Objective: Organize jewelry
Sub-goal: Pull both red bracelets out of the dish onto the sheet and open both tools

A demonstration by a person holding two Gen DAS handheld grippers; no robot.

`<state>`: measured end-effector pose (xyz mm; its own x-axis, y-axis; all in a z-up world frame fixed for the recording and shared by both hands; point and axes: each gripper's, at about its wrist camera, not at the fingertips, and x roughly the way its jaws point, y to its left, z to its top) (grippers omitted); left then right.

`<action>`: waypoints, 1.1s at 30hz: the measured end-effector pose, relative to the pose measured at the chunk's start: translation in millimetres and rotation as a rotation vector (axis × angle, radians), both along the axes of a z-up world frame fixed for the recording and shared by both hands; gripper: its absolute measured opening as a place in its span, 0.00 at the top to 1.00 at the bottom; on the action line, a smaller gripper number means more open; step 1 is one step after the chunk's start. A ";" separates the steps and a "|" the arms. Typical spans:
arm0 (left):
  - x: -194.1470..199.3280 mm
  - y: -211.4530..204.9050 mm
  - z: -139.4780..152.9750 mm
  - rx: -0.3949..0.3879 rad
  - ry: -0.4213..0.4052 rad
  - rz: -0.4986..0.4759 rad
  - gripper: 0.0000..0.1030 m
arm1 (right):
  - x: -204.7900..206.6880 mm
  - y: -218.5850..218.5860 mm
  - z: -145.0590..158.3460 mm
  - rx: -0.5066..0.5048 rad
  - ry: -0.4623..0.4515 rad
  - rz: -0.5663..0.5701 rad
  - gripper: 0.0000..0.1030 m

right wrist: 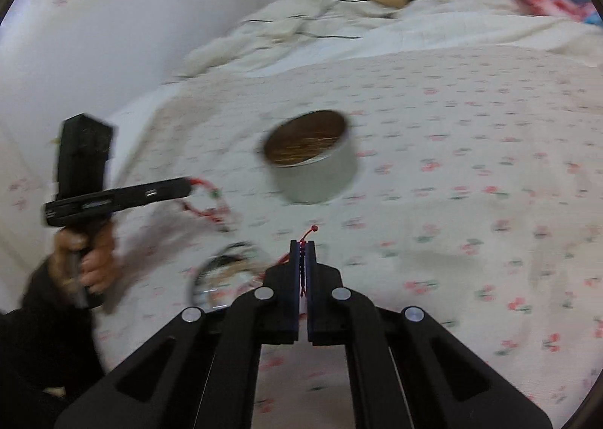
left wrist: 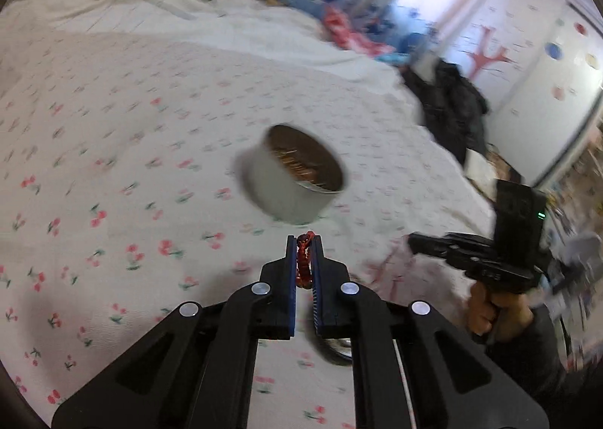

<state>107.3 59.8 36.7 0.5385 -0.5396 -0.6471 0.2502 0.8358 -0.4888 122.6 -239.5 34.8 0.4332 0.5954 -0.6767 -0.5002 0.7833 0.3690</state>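
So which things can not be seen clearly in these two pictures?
- Tin contents: both views, motion blur.
- Round lid: right wrist view blurred; left wrist view, hidden behind the left gripper.
- Red bracelet: its full length, hidden between fingers.
- Red string in the right gripper: too thin.

Round tin point(left wrist: 292, 174) x1, open top. Red bead bracelet point(left wrist: 303, 261) x1. Thin red cord point(right wrist: 307, 236) x1. Clear round lid point(right wrist: 222, 278) x1. Hand-held grippers x2: left point(left wrist: 303, 240), right point(right wrist: 302, 246). Bed point(left wrist: 113, 165) x1.
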 end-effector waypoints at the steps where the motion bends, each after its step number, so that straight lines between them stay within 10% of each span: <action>1: 3.8 2.1 -8.4 0.006 0.034 0.020 0.94 | 1.9 -2.7 -2.5 -0.015 0.004 -0.027 0.97; 5: 17.9 5.2 -39.7 0.056 0.183 0.093 0.91 | 10.6 -9.0 -20.0 -0.086 0.086 -0.065 0.91; 8: 19.1 3.7 -40.7 0.066 0.189 0.096 0.81 | 6.3 -3.6 -14.9 -0.150 0.028 -0.090 0.33; 11: 16.5 -1.5 -35.0 0.115 0.152 0.116 0.58 | 3.8 -0.3 -13.0 -0.167 -0.003 -0.071 0.33; 14: 19.2 -4.0 -37.6 0.143 0.149 0.112 0.58 | 5.3 8.1 -23.7 -0.246 0.008 -0.056 0.38; 20: 15.3 -18.1 -33.3 0.278 0.101 0.097 0.58 | -2.8 21.4 -27.3 -0.308 -0.021 0.006 0.92; 33: 11.5 -35.3 -31.9 0.395 0.057 0.089 0.41 | 3.9 6.3 -16.8 -0.190 -0.008 -0.058 0.94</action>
<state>118.8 24.5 4.8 0.5294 -0.1963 -0.8253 0.1505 0.9792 -0.1364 126.5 -233.2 17.9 0.4684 0.4313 -0.7711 -0.4546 0.8660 0.2083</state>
